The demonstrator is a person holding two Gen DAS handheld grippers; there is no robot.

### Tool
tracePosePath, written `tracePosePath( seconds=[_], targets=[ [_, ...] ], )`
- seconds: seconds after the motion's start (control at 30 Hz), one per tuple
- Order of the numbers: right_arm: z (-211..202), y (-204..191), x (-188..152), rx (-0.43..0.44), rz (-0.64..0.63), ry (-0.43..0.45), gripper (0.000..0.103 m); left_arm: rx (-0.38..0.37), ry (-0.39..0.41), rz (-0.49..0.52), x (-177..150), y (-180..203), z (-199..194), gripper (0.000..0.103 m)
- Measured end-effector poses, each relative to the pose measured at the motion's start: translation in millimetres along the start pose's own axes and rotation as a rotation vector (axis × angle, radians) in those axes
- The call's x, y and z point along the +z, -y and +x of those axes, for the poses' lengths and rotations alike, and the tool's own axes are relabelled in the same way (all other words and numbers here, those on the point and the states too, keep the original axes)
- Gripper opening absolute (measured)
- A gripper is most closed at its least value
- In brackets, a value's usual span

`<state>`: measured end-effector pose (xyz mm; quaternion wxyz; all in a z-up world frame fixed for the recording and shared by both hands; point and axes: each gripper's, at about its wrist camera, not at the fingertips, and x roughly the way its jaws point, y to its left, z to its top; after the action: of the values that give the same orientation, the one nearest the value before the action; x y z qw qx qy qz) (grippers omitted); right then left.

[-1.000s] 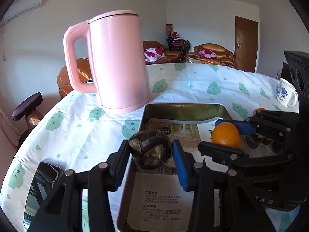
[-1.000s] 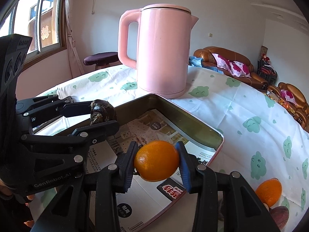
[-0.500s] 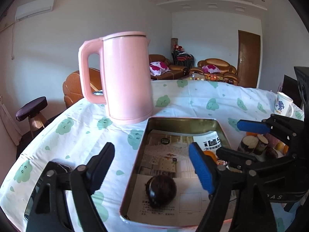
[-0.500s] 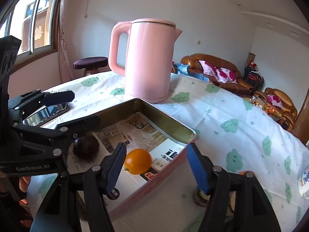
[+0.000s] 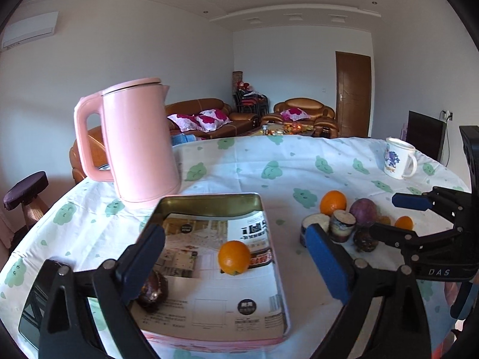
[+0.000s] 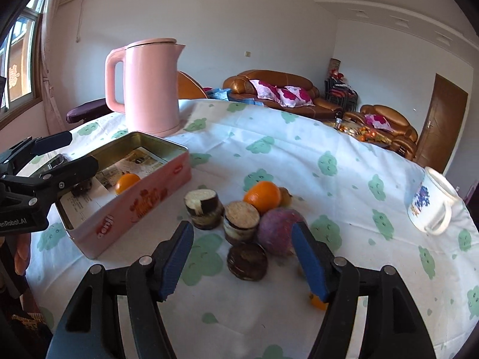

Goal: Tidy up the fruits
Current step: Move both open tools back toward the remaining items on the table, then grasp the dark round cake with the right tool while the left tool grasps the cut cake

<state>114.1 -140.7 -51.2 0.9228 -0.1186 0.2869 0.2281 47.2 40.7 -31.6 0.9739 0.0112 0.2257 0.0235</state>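
My left hand-held gripper (image 5: pixel 236 257) has just been opening and stands spread wide with nothing pinched, over the shallow pink metal tin lined with printed paper (image 5: pixel 209 200), where a round orange (image 5: pixel 234 257) and a dark wrinkled fruit (image 5: pixel 152 290) already lie. My right hand-held gripper (image 6: pixel 244 258) has also just been opening; it is empty and points at the heap still loose on the surface: a second orange (image 6: pixel 262 196), a purple round fruit (image 6: pixel 277 233), a dark round fruit (image 6: pixel 247 261) and two cut brown-skinned stubs (image 6: pixel 204 208). I judge the dark fruit nearest; I should centre on it and avoid nudging its neighbours. The round surface wears a white cloth with green cloud prints (image 6: pixel 299 155), with a tall pink kettle (image 6: pixel 151 85), a printed white mug (image 6: pixel 429 206), and brown sofas beyond.
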Motion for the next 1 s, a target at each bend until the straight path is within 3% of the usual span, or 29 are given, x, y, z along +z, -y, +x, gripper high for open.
tracePosePath(
  seconds=[0.27, 0.4, 0.67, 0.7, 0.73, 0.87, 1.0],
  targets=[
    [13.6, 8.4, -8.9, 0.022, 0.014, -0.068, 0.069, -0.037, -0.039, 0.045, -4.0, 33.4, 15.1, 0.097],
    [30.0, 8.6, -13.4, 0.053, 0.017, -0.141, 0.053, -0.053, -0.047, 0.056, -2.8, 41.9, 19.5, 0.097],
    [52.1, 12.1, -14.0, 0.097, 0.039, -0.228, 0.052, -0.076, -0.074, 0.071, 0.3, 49.3, 30.7, 0.097],
    [53.9, 11.9, -13.9, 0.108, 0.042, -0.234, 0.047, -0.080, -0.078, 0.073, 0.1, 49.5, 31.6, 0.097],
    [54.7, 12.3, -14.0, 0.115, 0.045, -0.237, 0.040, -0.084, -0.080, 0.073, 0.3, 50.0, 32.4, 0.097],
    [49.9, 11.0, -14.0, 0.120, 0.046, -0.221, 0.040, -0.097, -0.102, 0.078, 0.7, 52.9, 37.9, 0.090],
    [33.9, 8.6, -14.2, 0.055, 0.028, -0.158, 0.040, -0.115, -0.131, 0.090, 2.7, 60.4, 46.3, 0.082]
  ],
)
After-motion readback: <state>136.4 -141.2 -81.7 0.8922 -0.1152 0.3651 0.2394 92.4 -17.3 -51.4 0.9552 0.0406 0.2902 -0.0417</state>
